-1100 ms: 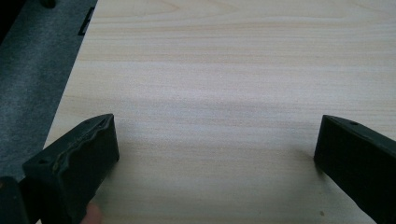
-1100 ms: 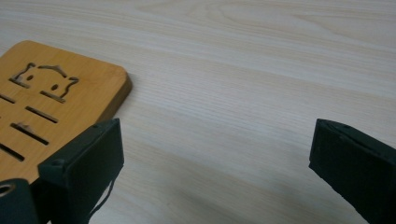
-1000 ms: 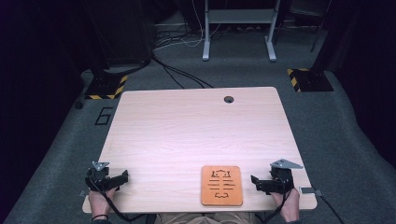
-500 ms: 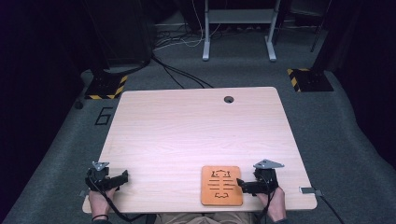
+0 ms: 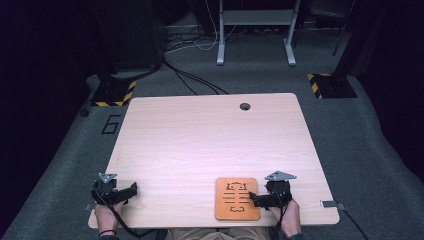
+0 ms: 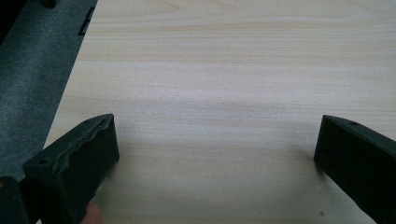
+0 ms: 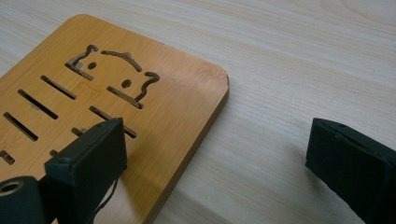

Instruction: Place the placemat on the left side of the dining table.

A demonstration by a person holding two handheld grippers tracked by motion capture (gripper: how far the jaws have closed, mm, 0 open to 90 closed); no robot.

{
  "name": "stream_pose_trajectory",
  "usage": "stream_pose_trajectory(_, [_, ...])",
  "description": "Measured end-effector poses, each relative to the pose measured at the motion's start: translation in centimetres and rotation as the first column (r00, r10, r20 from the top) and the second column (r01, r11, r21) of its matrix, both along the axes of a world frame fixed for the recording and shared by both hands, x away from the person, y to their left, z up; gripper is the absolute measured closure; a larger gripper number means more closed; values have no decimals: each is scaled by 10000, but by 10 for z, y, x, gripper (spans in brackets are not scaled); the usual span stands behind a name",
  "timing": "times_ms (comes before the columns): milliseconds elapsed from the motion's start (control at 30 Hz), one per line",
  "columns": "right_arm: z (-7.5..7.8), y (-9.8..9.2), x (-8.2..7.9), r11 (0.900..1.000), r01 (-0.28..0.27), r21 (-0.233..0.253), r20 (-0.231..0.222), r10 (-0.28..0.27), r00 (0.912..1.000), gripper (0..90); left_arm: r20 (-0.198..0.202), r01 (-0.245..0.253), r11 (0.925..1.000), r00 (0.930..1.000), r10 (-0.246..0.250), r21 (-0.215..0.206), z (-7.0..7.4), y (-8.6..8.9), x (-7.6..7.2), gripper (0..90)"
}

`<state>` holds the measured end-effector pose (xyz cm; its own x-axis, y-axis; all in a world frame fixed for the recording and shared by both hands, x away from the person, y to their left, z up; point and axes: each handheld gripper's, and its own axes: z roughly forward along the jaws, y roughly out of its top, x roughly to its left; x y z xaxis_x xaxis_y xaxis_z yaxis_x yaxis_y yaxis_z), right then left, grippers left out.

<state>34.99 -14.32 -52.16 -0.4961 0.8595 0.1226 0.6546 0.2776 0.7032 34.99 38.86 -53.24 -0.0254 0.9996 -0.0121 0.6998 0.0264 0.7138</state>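
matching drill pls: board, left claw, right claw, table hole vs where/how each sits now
Things:
1. wooden board
2. left claw
3. right claw
4. cable hole

Places or states:
A. open, over bare table at the near left corner
B. far side of the table, round and dark
C. flat at the near edge, with slots cut in it
D. open, one jaw over the board's edge, the other over the table

Pairs: 1-C, 2-A, 3-D, 4-B

Overhead view; two close table views
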Motion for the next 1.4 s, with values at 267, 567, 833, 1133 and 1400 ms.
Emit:
stream_pose_trajectory(267, [0,2,-1,9999,-99,-23,-77,99,9999,44,-3,-1,10000,10000,1,0,0,0,0,0])
stream_pose_trajectory(567, [-1,-3,-1,10000,-84,51,-60,84,9999,47,-2,0,10000,10000,0,1,0,0,0,0])
stream_pose_trajectory(833, [-2,-8,-1,9996,-275,40,14,275,9996,56,-2,-1,10000,10000,1,-1,0,0,0,0])
stream_pose_trajectory(1133, [-3,-13,-2,9987,-503,108,166,502,9986,61,-3,1,10000,10000,-1,-1,0,0,0,0])
stream_pose_trajectory(1400, [-4,-19,-3,9983,-553,206,278,547,9981,61,-3,-1,10000,10000,1,1,0,0,0,0])
